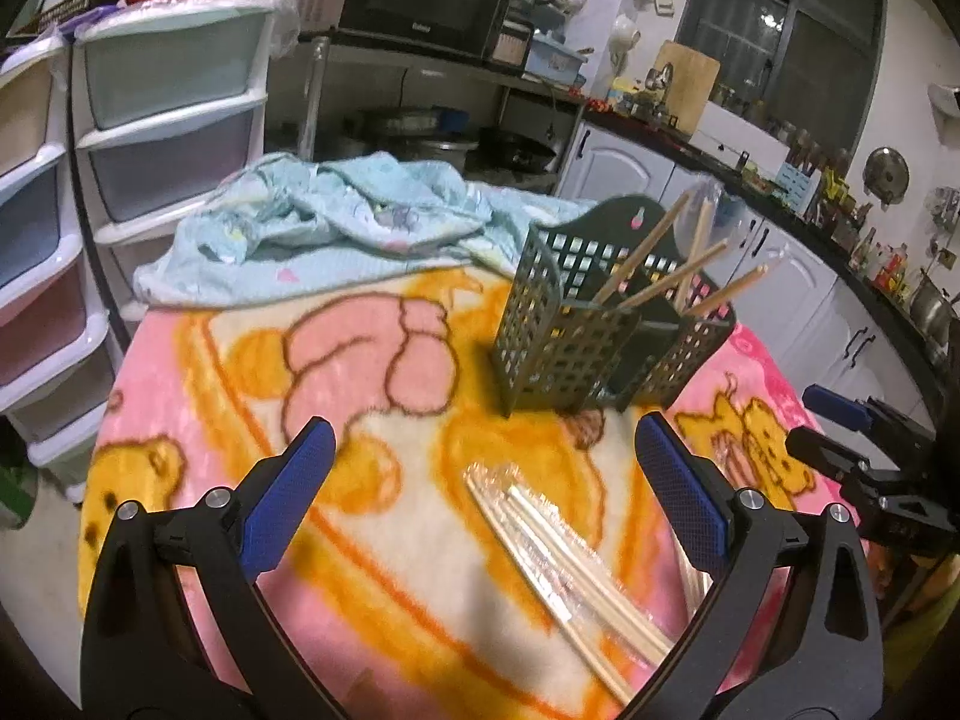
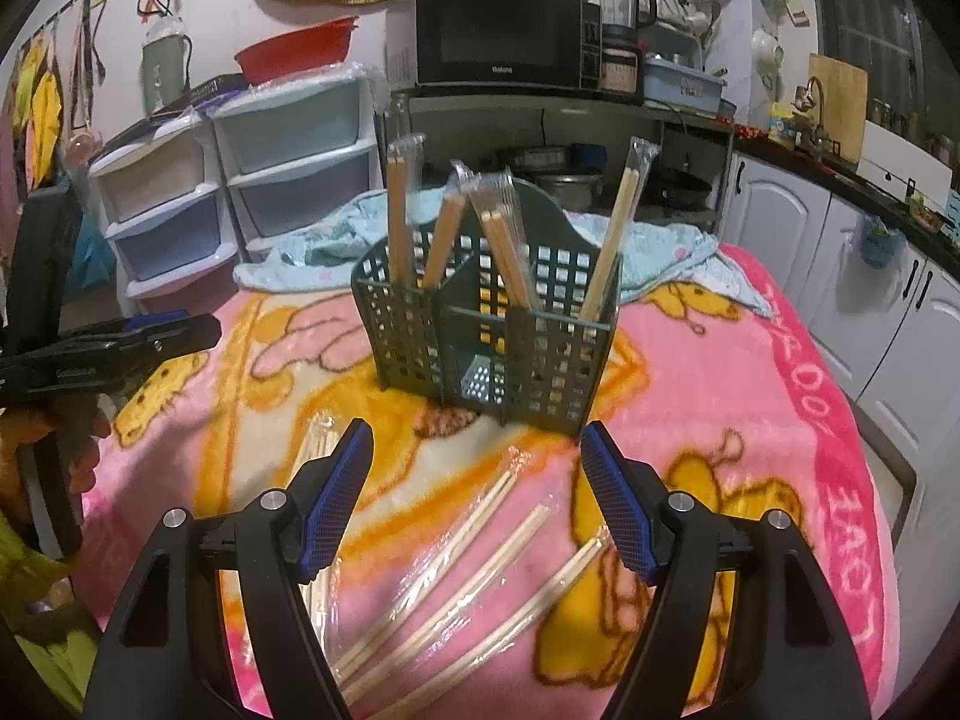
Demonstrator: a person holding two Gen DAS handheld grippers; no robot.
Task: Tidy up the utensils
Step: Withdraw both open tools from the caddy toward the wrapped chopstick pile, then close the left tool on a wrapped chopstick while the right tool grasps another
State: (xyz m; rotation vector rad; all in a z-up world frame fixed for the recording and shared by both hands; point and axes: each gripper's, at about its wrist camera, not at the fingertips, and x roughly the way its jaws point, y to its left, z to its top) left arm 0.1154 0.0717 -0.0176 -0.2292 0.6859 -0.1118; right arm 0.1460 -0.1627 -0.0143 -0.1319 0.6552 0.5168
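A dark green slotted utensil basket (image 1: 606,324) (image 2: 492,330) stands on a pink cartoon blanket (image 1: 372,372) (image 2: 750,396), with several wrapped chopstick pairs (image 2: 504,252) leaning in its compartments. More wrapped chopsticks (image 1: 564,564) (image 2: 480,576) lie flat on the blanket in front of it. My left gripper (image 1: 483,456) is open above the loose chopsticks, holding nothing. My right gripper (image 2: 477,456) is open too, hovering over the loose pairs just short of the basket. Each gripper shows at the edge of the other's view, the right gripper (image 1: 840,438) and the left gripper (image 2: 138,336).
A crumpled light blue cloth (image 1: 336,222) (image 2: 660,252) lies behind the basket. Plastic drawer units (image 1: 168,108) (image 2: 288,168) stand at the left, a microwave (image 2: 498,36) on a shelf behind, and white cabinets (image 2: 840,276) under a cluttered counter at the right.
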